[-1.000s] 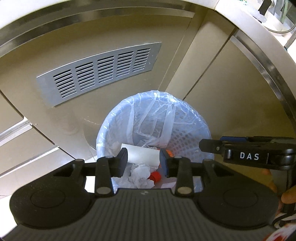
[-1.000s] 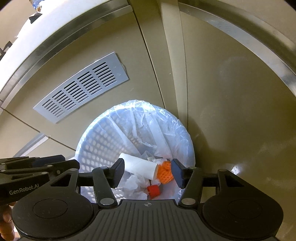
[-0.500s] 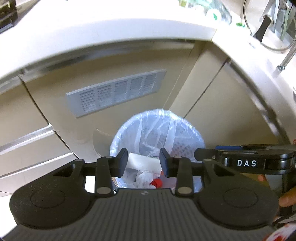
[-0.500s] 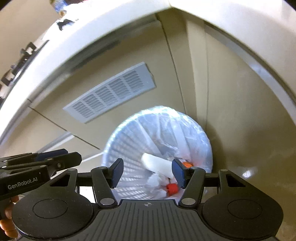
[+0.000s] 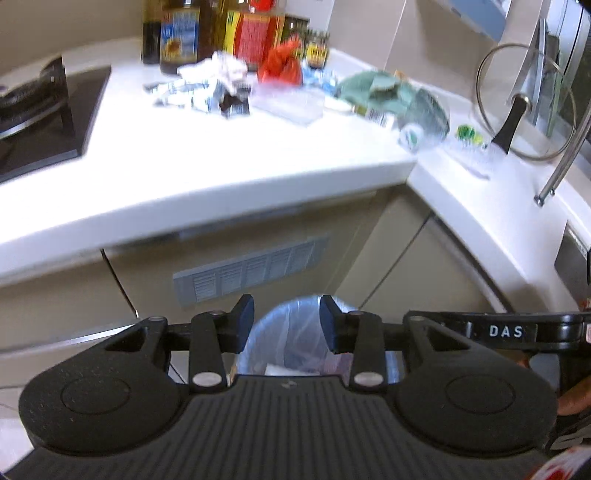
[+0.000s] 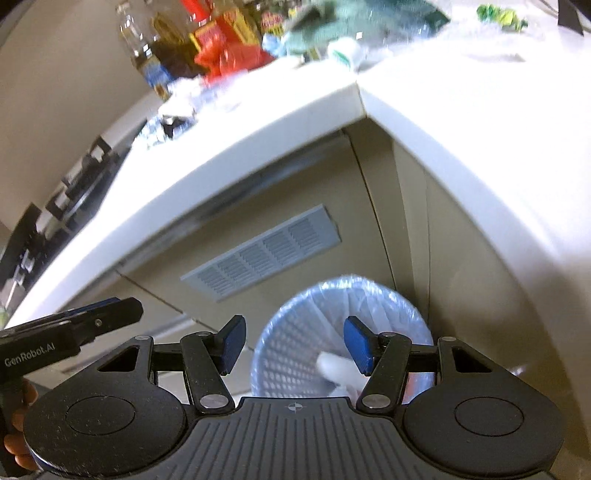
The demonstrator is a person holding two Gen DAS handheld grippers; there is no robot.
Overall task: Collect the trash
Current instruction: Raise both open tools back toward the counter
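1. Bin (image 6: 343,332): on the floor against the cabinet, lined with a clear bag. I see a white roll (image 6: 334,365) lying in it, so I judge that some trash is already in.
2. Left tongs (image 5: 287,323): jaws part open, nothing between the pads; I see only the bin beyond them.
3. Right tongs (image 6: 294,343): jaws wider apart, also empty; the bin shows through the gap.
4. Surface (image 5: 229,155): I count trash not yet collected. Crumpled paper (image 5: 218,72), a red wrapper (image 5: 280,64), a clear tray (image 5: 290,101), a green bag (image 5: 391,94) and a small green scrap (image 5: 467,133) near the corner.
5. Bottles (image 5: 207,31) at the back wall: I take these as kept goods, not trash.
6. Progress, my judgement: a start made, most of the job left; next I need to pick from the pile on the surface.
7. Hard to read: both views are blurred, so labels and small litter are unclear. The bin's lower contents are hidden behind my tongs' bodies. The glass lid (image 5: 524,103) is partly cut off by a rail at the right.
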